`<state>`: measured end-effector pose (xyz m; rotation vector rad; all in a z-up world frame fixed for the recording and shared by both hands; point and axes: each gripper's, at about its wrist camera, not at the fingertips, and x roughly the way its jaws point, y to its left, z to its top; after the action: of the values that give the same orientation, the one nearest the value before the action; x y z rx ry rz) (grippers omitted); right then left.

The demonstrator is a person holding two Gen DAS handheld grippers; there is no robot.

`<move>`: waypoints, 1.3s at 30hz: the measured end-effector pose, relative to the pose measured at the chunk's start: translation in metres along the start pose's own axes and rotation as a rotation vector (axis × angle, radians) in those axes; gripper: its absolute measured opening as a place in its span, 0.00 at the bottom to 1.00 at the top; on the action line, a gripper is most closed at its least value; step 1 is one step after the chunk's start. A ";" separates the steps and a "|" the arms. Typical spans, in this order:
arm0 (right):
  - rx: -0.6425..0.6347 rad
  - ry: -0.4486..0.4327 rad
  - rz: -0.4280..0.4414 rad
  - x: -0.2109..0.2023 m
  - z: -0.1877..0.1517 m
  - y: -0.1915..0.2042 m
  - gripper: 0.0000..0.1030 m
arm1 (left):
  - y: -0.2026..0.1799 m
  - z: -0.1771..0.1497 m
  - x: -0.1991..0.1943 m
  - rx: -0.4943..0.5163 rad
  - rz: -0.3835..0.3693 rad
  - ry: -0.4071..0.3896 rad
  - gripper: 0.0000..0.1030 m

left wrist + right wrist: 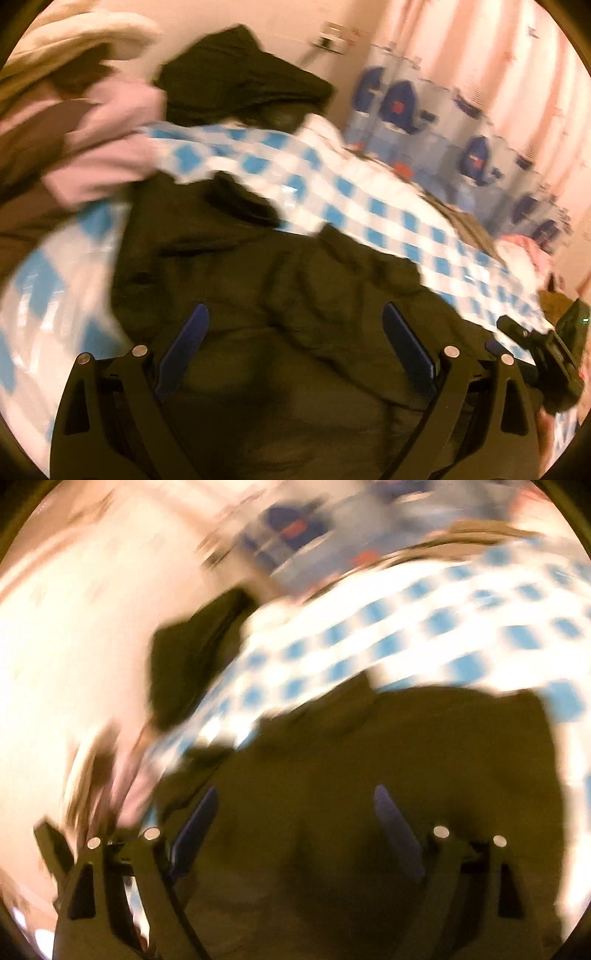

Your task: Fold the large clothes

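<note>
Along the near edge of the bed [388,206], with both the left gripper [295,332] and right gripper [295,812] fingers spread apart and empty over the crumpled dark garment [295,295], I risk pinching the checkered sheet [332,177] too.

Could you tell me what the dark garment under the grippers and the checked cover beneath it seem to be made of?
Dark garment: soft matte woven cloth, judging by its creases; blur hides the weave. Checked cover: probably thin cotton-like sheet, blue-and-white, draping smoothly, slightly shiny.
</note>
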<state>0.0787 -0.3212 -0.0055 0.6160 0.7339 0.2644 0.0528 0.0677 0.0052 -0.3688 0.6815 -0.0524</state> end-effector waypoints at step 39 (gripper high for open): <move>0.032 -0.139 -0.010 0.013 -0.053 -0.043 0.93 | 0.093 0.119 0.119 -0.274 -0.114 0.268 0.89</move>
<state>0.0520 -0.3268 -0.0692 0.6545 0.6082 0.1984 0.2129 0.1719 -0.0147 -0.6719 0.9355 -0.1192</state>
